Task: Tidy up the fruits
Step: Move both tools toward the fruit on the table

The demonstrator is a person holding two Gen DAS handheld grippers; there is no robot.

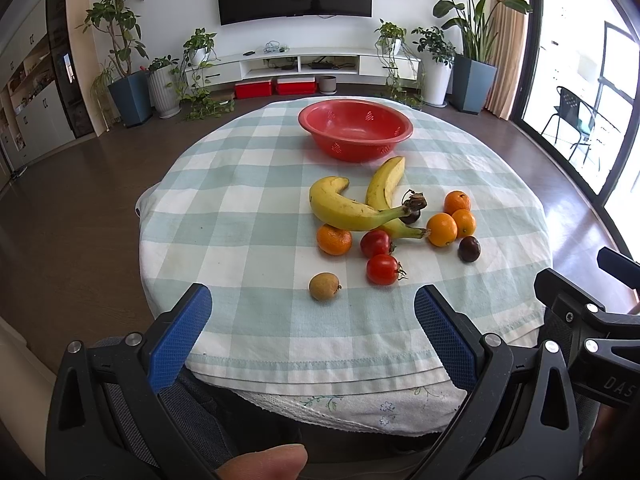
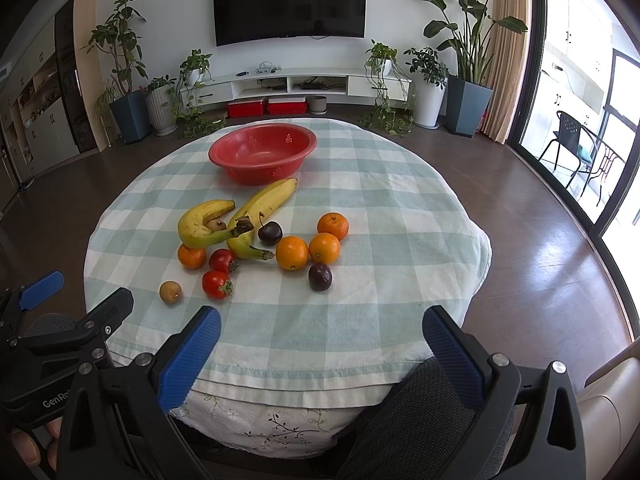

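Red bowl (image 1: 355,128) empty, bananas (image 1: 348,208) just beside it.

A dark television (image 2: 289,4) hangs above a white cabinet (image 2: 296,84), flanked by potted plants (image 2: 466,60).

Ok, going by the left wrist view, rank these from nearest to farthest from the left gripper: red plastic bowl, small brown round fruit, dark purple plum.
1. Small brown round fruit, just ahead of the left gripper.
2. Dark purple plum, farther right.
3. Red plastic bowl, at the far side.
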